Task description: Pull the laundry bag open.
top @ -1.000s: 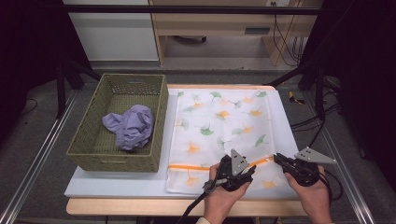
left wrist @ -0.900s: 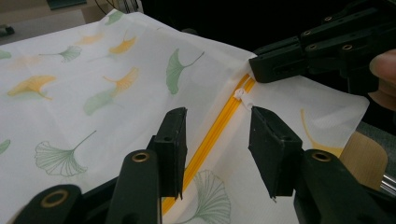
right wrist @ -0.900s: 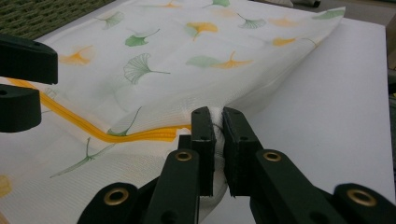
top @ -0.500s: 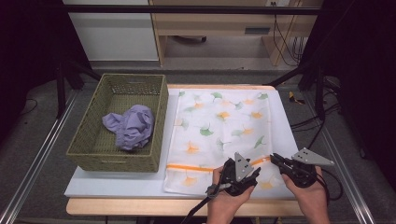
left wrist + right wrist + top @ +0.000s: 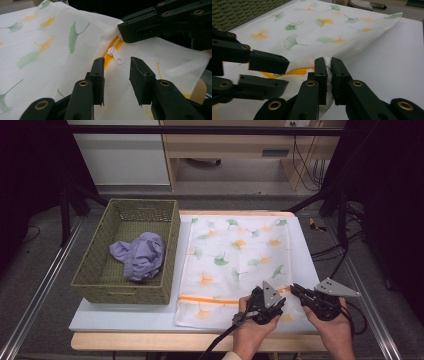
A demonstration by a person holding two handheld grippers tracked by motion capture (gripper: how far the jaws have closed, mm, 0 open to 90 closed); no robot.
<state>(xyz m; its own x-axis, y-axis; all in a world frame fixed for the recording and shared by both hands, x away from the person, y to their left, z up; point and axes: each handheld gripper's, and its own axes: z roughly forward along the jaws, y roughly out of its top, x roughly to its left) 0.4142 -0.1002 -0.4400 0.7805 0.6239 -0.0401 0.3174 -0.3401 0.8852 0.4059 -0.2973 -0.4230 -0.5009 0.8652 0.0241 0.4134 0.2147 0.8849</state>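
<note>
Right tongs (image 5: 329,75) pinching bag (image 5: 312,37) edge

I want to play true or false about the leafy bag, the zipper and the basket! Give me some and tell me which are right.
1. The right gripper pinches the leafy bag at its edge. True.
2. The left gripper is clamped on the white zipper pull. False: its jaws have just been closing, but the pull lies ahead of them, untouched.
3. The purple cloth lies in the green basket. True.
4. The zipper is blue. False: it is orange.
</note>
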